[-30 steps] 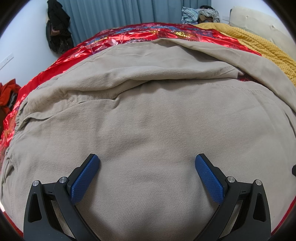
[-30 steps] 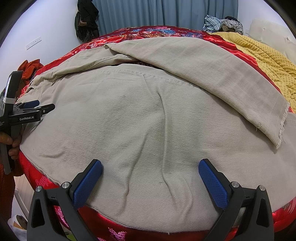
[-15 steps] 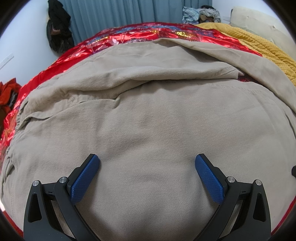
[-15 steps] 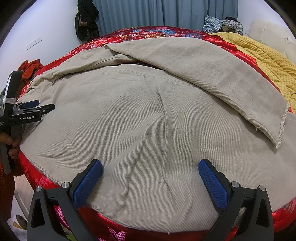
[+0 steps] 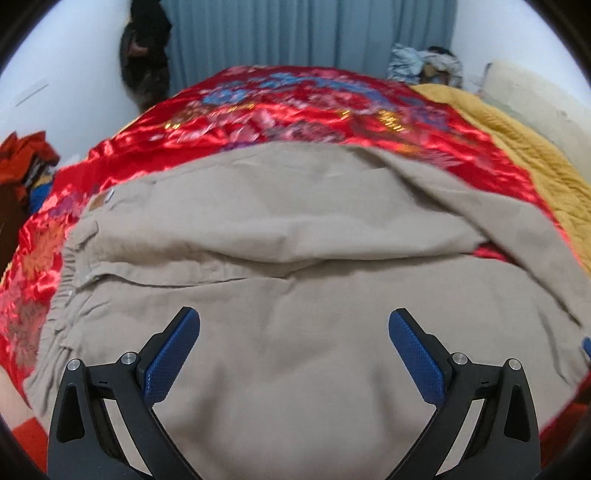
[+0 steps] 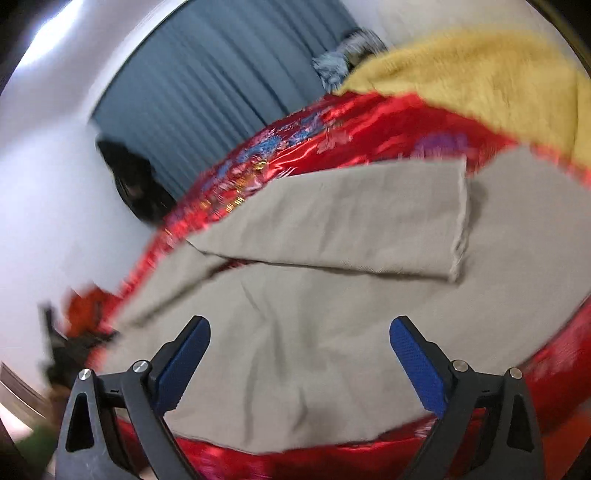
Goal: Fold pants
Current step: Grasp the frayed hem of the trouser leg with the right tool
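Close to the left wrist camera, the left gripper (image 5: 293,350) is hanging over the tan pants (image 5: 295,314), and its jaws are standing wide apart with nothing between them. Its blue pads (image 5: 171,356) are showing on the inside of each black finger. Cloth is filling the space under them, but I cannot tell if the tips are touching it.

Over on the right wrist view, the right gripper (image 6: 299,354) is also hanging above the pants (image 6: 295,332), near the front edge of the bed. Its jaws are wide apart too and are holding nothing. This view is tilting and looking blurry.

The pants are lying spread out on the red shiny bedspread (image 5: 295,107). Seen from the left wrist, the stretchy waistband (image 5: 70,266) is sitting on the left side, with a small tag (image 5: 101,199) just behind it. One pant leg (image 6: 351,221) is lying folded across the other, and its cut end is resting on top of the tan cloth in the right wrist view.

Farther back, a yellow blanket (image 5: 535,158) is lying on the right side of the bed, touching the red bedspread. Behind the bed, blue curtains (image 5: 306,33) are hanging. A dark bundle (image 5: 146,55) is hanging by the white wall to the left of the curtains. Some orange cloth (image 5: 26,158) is sitting low on the far left.
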Demonstrator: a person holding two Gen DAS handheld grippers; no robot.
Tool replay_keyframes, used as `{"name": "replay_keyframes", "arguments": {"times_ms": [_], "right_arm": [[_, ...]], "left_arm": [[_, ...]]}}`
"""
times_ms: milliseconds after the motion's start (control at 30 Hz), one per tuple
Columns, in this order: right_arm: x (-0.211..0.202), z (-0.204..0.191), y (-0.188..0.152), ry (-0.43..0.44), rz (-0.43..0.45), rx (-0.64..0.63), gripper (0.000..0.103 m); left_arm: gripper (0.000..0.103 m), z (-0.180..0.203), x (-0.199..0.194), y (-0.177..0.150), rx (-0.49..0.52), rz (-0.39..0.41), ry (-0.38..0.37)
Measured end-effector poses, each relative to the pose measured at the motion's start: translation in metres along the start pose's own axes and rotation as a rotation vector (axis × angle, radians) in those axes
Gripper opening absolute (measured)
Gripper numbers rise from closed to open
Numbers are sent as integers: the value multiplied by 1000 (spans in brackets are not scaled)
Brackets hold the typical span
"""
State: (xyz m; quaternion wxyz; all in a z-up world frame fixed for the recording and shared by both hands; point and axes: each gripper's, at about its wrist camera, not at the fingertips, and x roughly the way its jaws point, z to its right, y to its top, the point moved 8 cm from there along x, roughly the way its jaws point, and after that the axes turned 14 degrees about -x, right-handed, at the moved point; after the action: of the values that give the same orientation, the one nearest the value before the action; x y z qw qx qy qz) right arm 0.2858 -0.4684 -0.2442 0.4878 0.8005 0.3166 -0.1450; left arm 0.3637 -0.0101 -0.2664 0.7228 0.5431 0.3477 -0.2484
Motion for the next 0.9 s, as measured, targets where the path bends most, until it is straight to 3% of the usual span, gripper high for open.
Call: {"name": "replay_keyframes", "arguments": {"times_ms": [133,200,333,433,467,500,533,600,633,767,900], "right_arm": [[24,16,10,20,-11,122,90],[33,33,15,-8,-13,196,82],[47,82,21,-156,-52,445,56],[52,100,24,-201,-35,580,41],[53,104,27,-231,-39,589,19],[53,106,33,-266,-39,571,6],[51,105,39,-267,-31,556,5],[35,90,69,-203,35,498,5],[22,77,91,-175,78,430,5],[-27,23,163,-88,191,176,5],[-65,-25,191,0,236,33,5]], "left_arm": [[102,-10,42,-18,27,-74,75],[102,-10,42,-23,39,-44,81],[102,-10,42,-24,57,-12,101],[102,-10,44,-25,63,4,107],[102,-9,44,-25,65,4,109],[102,-9,44,-23,67,-12,107],[102,-6,40,-24,69,-32,103],[102,-1,33,-22,65,-85,64],[102,1,23,-15,46,-92,10],[102,13,-4,16,-6,-74,-120],[102,21,-6,61,-184,-126,-301]]}}
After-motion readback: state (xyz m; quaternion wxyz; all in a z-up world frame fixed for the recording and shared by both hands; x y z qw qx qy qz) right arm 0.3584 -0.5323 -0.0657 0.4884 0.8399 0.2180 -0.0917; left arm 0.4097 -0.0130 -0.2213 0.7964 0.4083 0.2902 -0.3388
